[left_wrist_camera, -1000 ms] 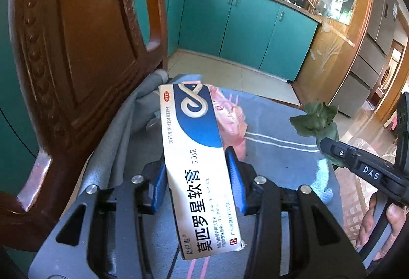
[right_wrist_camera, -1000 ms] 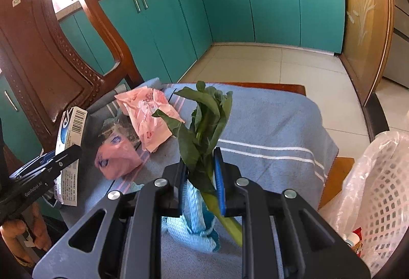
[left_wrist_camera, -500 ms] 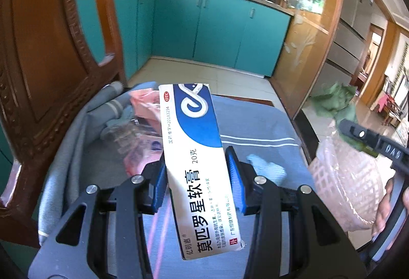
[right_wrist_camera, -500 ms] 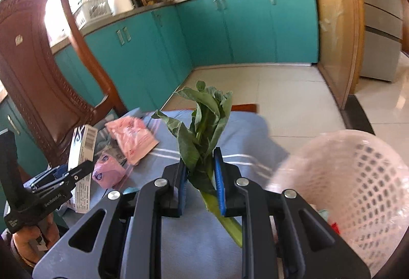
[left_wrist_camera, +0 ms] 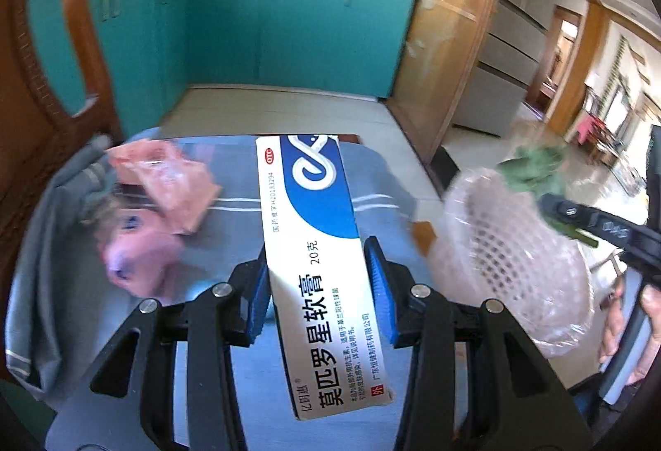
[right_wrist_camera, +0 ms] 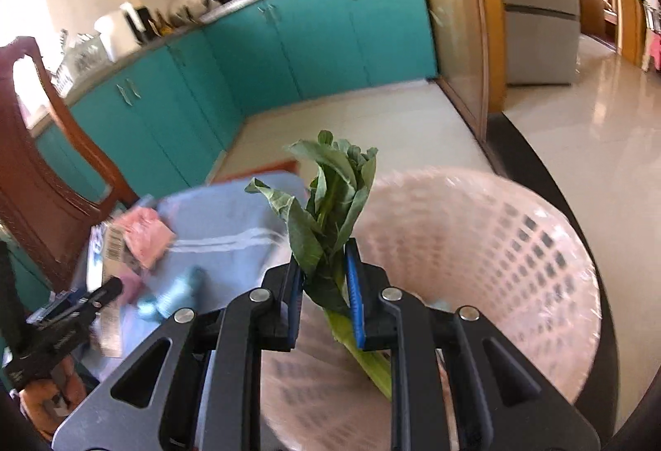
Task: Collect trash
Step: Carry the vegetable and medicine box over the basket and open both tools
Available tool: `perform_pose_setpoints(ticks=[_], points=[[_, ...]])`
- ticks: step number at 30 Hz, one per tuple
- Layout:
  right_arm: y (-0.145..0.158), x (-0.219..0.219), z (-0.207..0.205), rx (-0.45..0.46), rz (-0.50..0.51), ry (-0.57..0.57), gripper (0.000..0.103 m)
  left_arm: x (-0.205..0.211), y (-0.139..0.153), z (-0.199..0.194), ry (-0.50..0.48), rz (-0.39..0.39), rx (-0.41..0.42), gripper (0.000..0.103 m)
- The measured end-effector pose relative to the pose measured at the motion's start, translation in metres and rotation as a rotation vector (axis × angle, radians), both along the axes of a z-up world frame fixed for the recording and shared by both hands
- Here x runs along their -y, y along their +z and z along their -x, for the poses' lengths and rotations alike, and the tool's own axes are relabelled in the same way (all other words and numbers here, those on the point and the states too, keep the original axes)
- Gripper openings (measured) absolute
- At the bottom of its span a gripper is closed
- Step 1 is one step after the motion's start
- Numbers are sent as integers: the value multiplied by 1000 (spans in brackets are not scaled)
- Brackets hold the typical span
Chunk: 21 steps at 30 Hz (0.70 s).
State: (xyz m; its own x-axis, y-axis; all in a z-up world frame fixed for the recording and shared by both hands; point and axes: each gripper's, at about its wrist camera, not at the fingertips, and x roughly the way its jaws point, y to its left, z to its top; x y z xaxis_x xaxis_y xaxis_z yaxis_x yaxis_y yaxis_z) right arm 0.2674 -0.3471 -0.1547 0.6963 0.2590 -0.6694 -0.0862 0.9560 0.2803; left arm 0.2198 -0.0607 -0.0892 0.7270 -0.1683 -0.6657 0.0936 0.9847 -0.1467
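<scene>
My left gripper (left_wrist_camera: pixel 316 265) is shut on a white and blue ointment box (left_wrist_camera: pixel 312 228), held lengthwise above the blue-grey cloth (left_wrist_camera: pixel 231 211) on the chair seat. My right gripper (right_wrist_camera: pixel 322 265) is shut on a green leafy vegetable (right_wrist_camera: pixel 326 199), its pale stalk hanging below the fingers over the pink mesh trash basket (right_wrist_camera: pixel 495 244). In the left wrist view the basket (left_wrist_camera: pixel 495 244) stands to the right with the right gripper (left_wrist_camera: pixel 586 219) and the vegetable (left_wrist_camera: pixel 533 166) above its far rim. Pink wrappers (left_wrist_camera: pixel 169 182) lie on the cloth at left.
A carved wooden chair back (left_wrist_camera: pixel 53 87) rises at the left. Teal kitchen cabinets (left_wrist_camera: pixel 268 25) line the far wall, with tiled floor (right_wrist_camera: pixel 578 112) beyond the basket. A crumpled light blue scrap (right_wrist_camera: pixel 173 292) lies on the cloth. A hand (left_wrist_camera: pixel 619 323) holds the right gripper's handle.
Both grippers swung to the right with their loads. The basket came into both views, and the vegetable went from over the cloth to over the basket. The chair back slid away to the left.
</scene>
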Motion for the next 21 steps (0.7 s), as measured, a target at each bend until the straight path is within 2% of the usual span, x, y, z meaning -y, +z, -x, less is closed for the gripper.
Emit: perform_pose_setpoints(ticks=[5, 9, 13, 19, 21], points=[[-7, 23, 7, -10, 0, -53, 20, 42, -1, -1, -67, 12, -7, 44], [-12, 42, 11, -31, 3, -113, 20, 79, 2, -11, -134, 88, -59, 44], [-13, 62, 11, -48, -46, -170, 20, 131, 9, -16, -224, 39, -35, 44], [-4, 76, 16, -13, -17, -249, 20, 183, -24, -40, -344, -1, -147, 45], [-4, 79, 16, -16, -28, -254, 20, 186, -34, -44, -347, 13, -180, 50]])
